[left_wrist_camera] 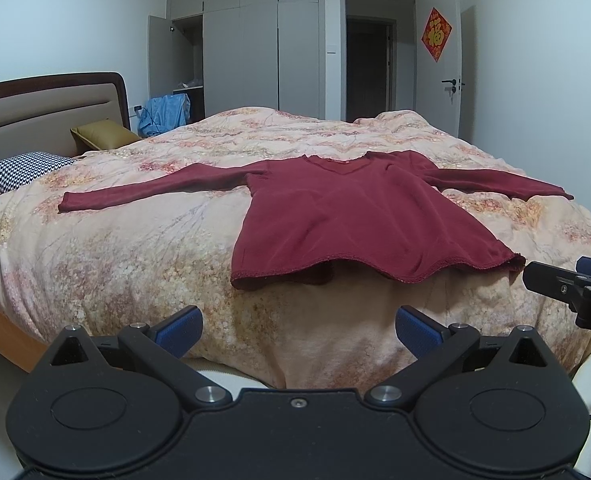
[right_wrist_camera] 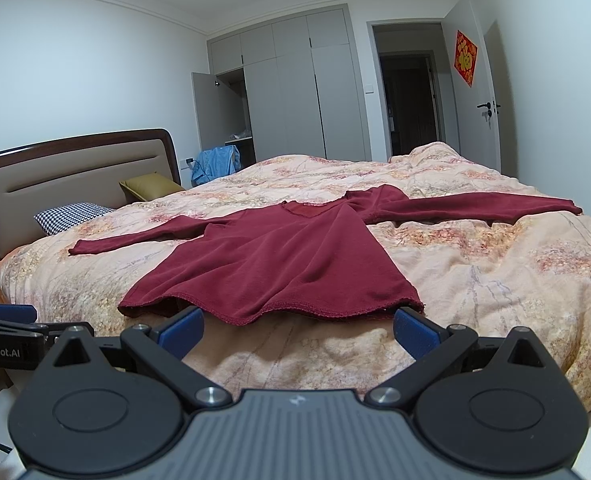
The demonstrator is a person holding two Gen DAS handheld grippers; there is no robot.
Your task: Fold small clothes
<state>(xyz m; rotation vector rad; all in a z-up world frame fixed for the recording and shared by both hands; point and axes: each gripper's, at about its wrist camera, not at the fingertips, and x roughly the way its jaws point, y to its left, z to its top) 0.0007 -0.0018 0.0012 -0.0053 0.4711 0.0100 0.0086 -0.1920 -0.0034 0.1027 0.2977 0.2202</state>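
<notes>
We saw maroon shirt flat on quilt, sleeves spread; left gripper and right gripper gaped wide, empty, just short of hem.

left claw: jaws spread wide, nothing between blue pads, level, pointing forward | right claw: jaws spread wide, nothing held, level, pointing forward | both side by side, apart, each one's tip visible in the other's view
</notes>
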